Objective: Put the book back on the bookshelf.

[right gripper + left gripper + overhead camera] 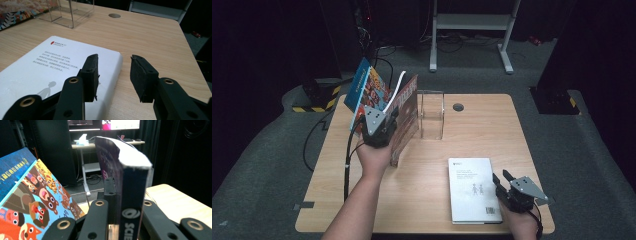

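Left forearm reaching in from 6 o'clock toward 12, wrist straight, hand wrapped round the left hand-held gripper (381,125), raised and pointed at 12 o'clock, jaws clamped tight. Right hand low at 5 o'clock, right hand-held gripper (502,179) aimed at 11 o'clock, jaws parted, nothing between them.

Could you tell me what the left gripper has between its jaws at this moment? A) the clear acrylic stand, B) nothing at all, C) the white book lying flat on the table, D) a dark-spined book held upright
D: in the left gripper view, the left gripper is clamped on the spine of the dark-spined book, which stands upright.
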Tool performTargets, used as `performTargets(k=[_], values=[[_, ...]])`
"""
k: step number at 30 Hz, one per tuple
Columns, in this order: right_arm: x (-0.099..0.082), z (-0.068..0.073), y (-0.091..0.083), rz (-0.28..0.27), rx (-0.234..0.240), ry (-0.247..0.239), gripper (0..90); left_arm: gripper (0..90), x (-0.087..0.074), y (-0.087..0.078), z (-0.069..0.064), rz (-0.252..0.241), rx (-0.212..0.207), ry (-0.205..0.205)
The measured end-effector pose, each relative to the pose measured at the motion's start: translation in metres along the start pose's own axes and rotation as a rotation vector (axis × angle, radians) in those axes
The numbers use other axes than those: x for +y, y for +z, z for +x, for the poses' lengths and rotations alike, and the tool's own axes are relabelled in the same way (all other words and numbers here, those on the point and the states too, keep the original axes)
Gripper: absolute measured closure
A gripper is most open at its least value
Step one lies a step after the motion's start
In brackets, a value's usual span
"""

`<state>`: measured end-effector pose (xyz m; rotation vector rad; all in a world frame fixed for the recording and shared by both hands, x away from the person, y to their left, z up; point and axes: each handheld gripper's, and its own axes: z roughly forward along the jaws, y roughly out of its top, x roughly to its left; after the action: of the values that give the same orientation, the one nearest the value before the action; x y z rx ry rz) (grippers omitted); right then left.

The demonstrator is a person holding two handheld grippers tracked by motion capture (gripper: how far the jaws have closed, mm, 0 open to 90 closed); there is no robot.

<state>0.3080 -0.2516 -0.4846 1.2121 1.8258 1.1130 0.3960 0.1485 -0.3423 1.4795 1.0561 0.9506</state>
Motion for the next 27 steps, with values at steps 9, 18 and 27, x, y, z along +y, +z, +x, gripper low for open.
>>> performTargets(k=[9,18,27], values=[[0.0,0.0,0.0,0.0,0.004,0.002,58.3,84.0,0.005,0.013,-0.001,-0.003,0.02,0.001],[-0.001,0.001,0.0,0.005,0.023,0.003,60.5,84.0,0.006,0.026,-0.003,-0.001,0.032,-0.008],[-0.001,0.001,0.001,0.008,0.026,-0.003,60.4,83.9,0.009,0.038,-0.01,-0.01,0.035,0.0]])
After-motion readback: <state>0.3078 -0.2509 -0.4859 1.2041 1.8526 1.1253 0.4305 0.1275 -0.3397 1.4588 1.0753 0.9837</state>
